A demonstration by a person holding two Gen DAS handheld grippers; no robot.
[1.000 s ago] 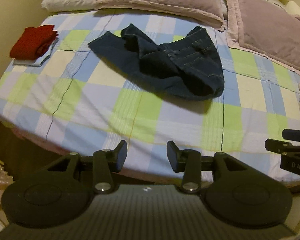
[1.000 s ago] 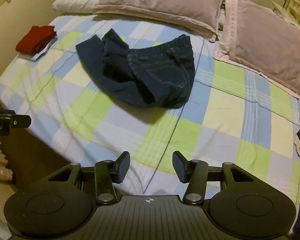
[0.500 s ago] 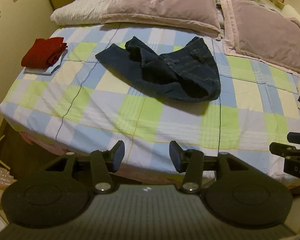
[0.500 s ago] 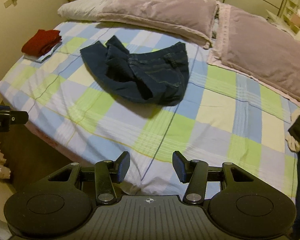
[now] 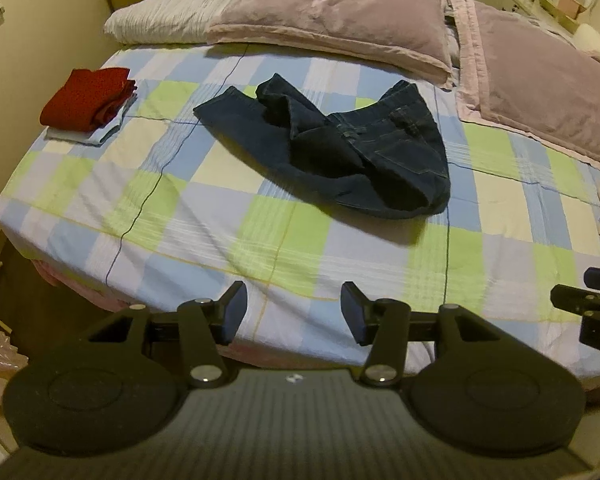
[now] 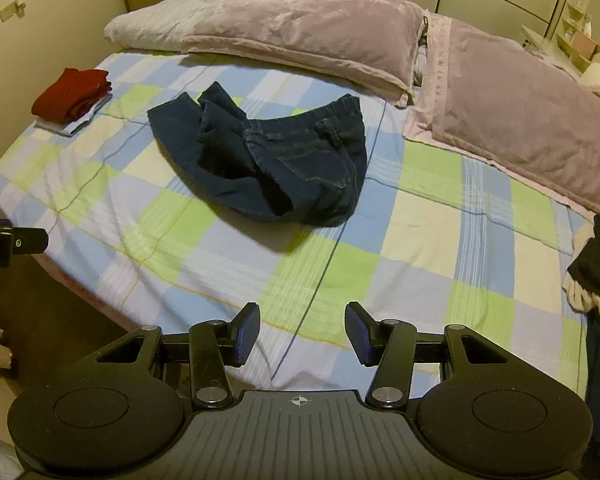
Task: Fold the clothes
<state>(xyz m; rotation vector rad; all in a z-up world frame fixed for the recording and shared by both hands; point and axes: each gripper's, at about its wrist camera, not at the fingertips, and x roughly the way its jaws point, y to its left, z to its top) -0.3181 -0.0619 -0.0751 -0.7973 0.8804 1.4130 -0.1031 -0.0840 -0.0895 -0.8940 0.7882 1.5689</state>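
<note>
Dark blue jeans [image 5: 340, 156] lie crumpled in a heap near the middle of the bed [image 5: 260, 248], on the checked blue/green/cream sheet. Waistband & back pockets face up on the side twd the pillows; one leg is spread flat twd the red stack, the other bunched on top of it. Not folded yet.

Everything else relative to the jeans:
- Red folded garment [image 5: 88, 98] sits well apart, twd the wall side of the bed, on top of a pale folded piece [image 5: 88, 136]; both stacked neatly.
- Two mauve pillows beyond the jeans at the head of the bed: long pillow [image 5: 320, 16] directly behind, second pillow [image 5: 540, 92] further to the side, angled.
- Pile of dark & pale clothes [image 6: 596, 264] at the bed edge, well apart on the side opp. the red stack; partly cut off by the frame.

Left gripper [image 5: 293, 312] hovers over the near edge of the bed, well short of the jeans. Fingers released, wide gap w/ only sheet showing between them, nothing grasped.

Right gripper [image 6: 302, 334] likewise over the near bed edge, apart from the jeans. Fingers spread, nothing between them but sheet, touching nothing.

Each gripper shows at the edge of the other's wrist view, side by side, both pointing down twd the bed.
</note>
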